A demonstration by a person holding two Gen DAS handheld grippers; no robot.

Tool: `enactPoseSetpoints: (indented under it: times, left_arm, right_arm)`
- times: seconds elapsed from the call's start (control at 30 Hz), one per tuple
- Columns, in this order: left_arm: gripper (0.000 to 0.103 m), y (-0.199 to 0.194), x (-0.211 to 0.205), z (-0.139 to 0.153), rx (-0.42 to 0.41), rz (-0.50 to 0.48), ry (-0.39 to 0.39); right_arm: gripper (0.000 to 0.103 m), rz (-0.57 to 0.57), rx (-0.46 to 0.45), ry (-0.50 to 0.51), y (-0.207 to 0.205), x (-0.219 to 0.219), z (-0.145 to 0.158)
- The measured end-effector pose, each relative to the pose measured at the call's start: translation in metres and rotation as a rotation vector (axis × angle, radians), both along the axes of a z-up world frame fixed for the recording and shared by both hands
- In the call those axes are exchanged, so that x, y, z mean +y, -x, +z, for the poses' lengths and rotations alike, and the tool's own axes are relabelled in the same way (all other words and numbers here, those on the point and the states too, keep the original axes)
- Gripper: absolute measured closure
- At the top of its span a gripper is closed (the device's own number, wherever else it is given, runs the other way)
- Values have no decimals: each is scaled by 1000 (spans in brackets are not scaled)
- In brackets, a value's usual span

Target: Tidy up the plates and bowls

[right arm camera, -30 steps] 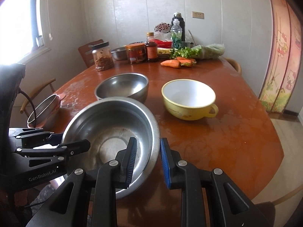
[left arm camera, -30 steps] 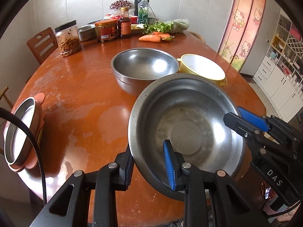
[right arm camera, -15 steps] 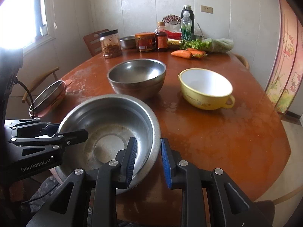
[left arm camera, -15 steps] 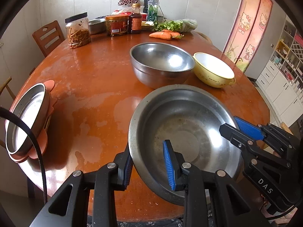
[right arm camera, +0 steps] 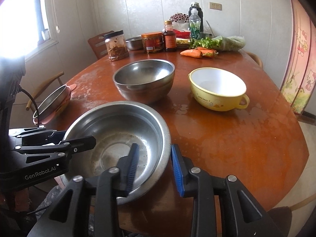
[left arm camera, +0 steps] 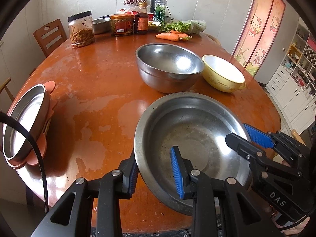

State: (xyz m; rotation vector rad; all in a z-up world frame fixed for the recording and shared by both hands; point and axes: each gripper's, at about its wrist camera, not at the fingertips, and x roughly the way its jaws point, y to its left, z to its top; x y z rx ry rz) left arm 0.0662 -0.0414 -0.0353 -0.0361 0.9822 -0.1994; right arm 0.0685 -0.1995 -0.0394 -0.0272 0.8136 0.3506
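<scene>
At the table's near edge, left gripper (left arm camera: 156, 174) pinches the wide steel basin (left arm camera: 189, 138) rim, right gripper (right arm camera: 154, 165) has just been opening around it — setting down; next, stack the deep steel bowl (left arm camera: 167, 67) in.

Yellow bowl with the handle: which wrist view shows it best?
The right wrist view. There the yellow bowl sits clear of the deep steel bowl, with its white inside, printed side and handle all visible. In the left wrist view the yellow bowl is squeezed toward the edge, its near side partly hidden behind the deep steel bowl.
</scene>
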Motion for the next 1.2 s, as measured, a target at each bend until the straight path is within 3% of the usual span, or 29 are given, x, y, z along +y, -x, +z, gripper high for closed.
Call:
enactPoseSetpoints:
  times: [0.2, 0.5, 0.77, 0.97, 1.2]
  left_arm:
    - [72, 0, 1, 1, -6, 0, 4]
    - [68, 4, 6, 9, -41, 14, 10]
    - [58, 4, 6, 11, -56, 17, -2]
    - [49, 5, 10, 16, -74, 27, -6]
    - [46, 4, 15, 20, -91, 43, -16]
  right_arm:
    - [63, 2, 3, -11, 0, 0, 0]
    - [49, 0, -6, -19, 2, 0, 4]
    - [28, -3, -20, -58, 0, -5, 9]
    - [26, 2, -50, -94, 0, -10, 16]
    - [22, 0, -94, -124, -2, -13, 27]
